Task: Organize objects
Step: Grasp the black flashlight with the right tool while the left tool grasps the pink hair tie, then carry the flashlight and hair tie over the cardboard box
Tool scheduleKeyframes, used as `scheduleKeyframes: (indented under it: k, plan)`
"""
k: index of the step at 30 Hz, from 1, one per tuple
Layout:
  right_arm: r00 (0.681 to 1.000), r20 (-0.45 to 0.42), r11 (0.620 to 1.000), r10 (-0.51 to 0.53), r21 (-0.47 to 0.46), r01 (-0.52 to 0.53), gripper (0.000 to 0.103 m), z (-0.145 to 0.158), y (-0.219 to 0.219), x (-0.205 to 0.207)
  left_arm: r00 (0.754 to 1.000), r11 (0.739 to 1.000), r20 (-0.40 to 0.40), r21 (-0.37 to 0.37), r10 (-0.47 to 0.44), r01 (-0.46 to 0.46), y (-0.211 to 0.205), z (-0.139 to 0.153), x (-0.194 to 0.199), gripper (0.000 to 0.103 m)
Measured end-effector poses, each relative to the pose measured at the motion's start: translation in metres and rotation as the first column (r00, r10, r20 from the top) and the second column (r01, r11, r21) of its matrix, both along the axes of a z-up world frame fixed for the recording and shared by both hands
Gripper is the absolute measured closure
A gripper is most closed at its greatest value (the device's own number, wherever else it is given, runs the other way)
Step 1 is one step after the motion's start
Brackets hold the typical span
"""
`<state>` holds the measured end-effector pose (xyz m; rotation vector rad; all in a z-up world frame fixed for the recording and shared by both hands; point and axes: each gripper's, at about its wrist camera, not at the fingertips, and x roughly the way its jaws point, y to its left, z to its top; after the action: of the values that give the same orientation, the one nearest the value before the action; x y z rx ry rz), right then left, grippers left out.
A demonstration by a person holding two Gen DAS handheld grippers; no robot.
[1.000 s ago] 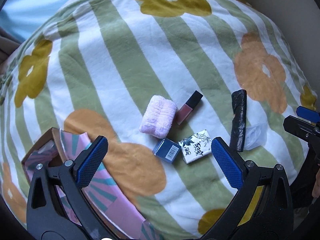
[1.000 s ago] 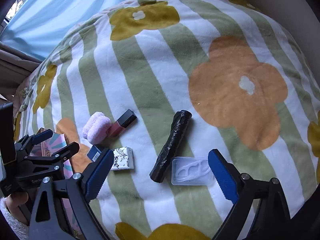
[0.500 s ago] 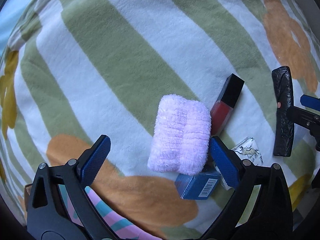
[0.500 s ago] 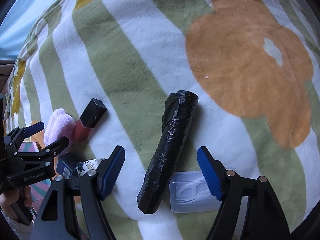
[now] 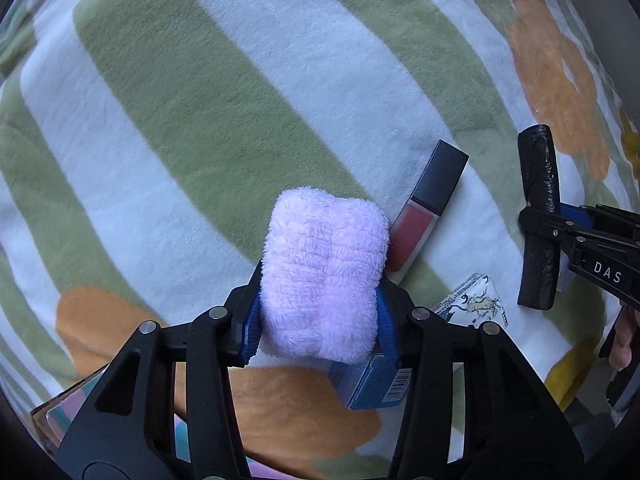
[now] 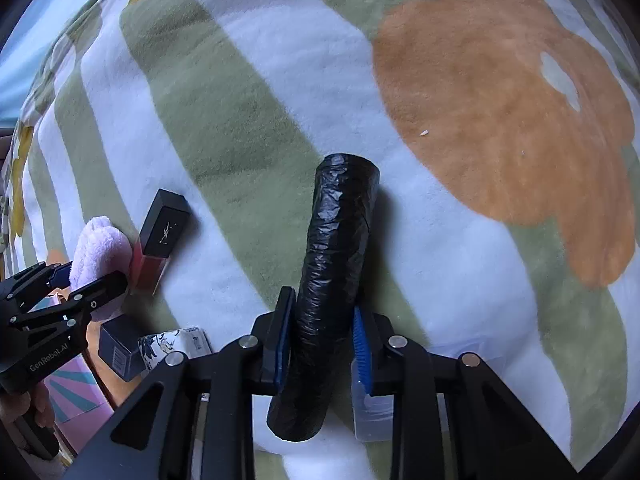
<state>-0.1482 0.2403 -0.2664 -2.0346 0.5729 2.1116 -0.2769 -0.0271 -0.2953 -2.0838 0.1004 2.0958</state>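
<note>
My left gripper is shut on a fluffy pink towel roll lying on the striped flower blanket. My right gripper is shut on a black bag roll, near its lower end. The roll also shows in the left wrist view, with the right gripper clamped across it. The towel and left gripper show at the left of the right wrist view.
A red lip gloss with a black cap lies right of the towel. A blue box and a floral packet lie nearby. A clear floss case sits under my right gripper. A striped pink box is at the left.
Both grippers came down and closed: the left on the pink towel roll, the right on the black bag roll. Both were open a second ago.
</note>
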Motion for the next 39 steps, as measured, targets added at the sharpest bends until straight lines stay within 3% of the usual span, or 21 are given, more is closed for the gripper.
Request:
scheduleKeyframes:
  k: [13, 19, 24, 27, 32, 39]
  plan:
    - [0.998, -0.06, 1.0, 0.005, -0.021, -0.006, 0.08, 0.033, 0.011, 0.026, 0.998, 1.0, -0.06, -0.002, -0.02, 0.02, -0.003, 0.024, 0.007, 0.062]
    - [0.992, -0.121, 0.999, 0.042, -0.021, -0.045, 0.08, 0.073, 0.015, 0.04, 0.994, 1.0, -0.107, 0.017, 0.024, -0.022, -0.012, 0.054, 0.015, 0.062]
    - [0.979, -0.176, 0.994, 0.103, -0.009, -0.107, 0.08, 0.124, 0.009, 0.042, 0.982, 0.996, -0.164, 0.034, 0.089, -0.084, -0.004, 0.097, 0.035, 0.062]
    - [0.965, -0.206, 0.987, 0.159, 0.011, -0.161, 0.08, 0.15, -0.01, 0.037, 0.971, 0.992, -0.204, 0.032, 0.124, -0.12, -0.003, 0.132, 0.053, 0.062]
    - [0.934, -0.248, 0.967, 0.256, 0.051, -0.251, 0.08, 0.172, -0.059, 0.011, 0.946, 0.978, -0.248, 0.054, 0.21, -0.202, -0.004, 0.165, 0.075, 0.062]
    - [0.884, -0.281, 0.927, 0.374, 0.091, -0.364, 0.08, 0.211, -0.083, 0.026, 0.877, 0.936, -0.335, 0.061, 0.345, -0.345, -0.01, 0.213, 0.125, 0.062]
